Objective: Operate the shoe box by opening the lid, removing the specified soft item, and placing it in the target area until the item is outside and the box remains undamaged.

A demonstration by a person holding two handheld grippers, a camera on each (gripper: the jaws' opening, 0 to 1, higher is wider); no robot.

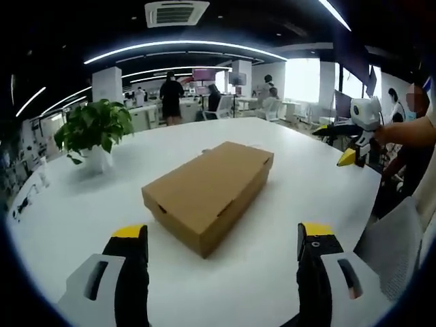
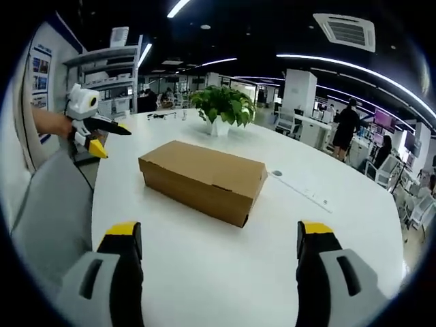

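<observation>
Shoe box (image 1: pixel 208 194) lies flat on the white surface (image 1: pixel 82 218), lid closed, roughly mid-table; potted plant (image 1: pixel 94 133) stands well apart behind it. Left gripper (image 1: pixel 221 255) is spread wide, nothing between the jaws, short of the box's near corner. Right gripper (image 2: pixel 218 255) is likewise spread and empty, facing one long side of the box from the opposite edge of the surface. Neither touches cardboard. Judged step: approach and open the lid; nothing of the task is done yet, soft item presumably inside, unseen. The lid's front flap shows small tuck notches on the side wall in the left gripper view, so the opening edge is likely there; hinge side cannot be told for certain. Suggested handling: one gripper steadies the base low on a wall with light pressure, the other hooks a jaw tip under the lid lip near a corner and lifts in an arc about the hinge. Risks: crushing the thin wall, tearing the tuck flap, box sliding on the smooth surface. Target area not identifiable.
</observation>
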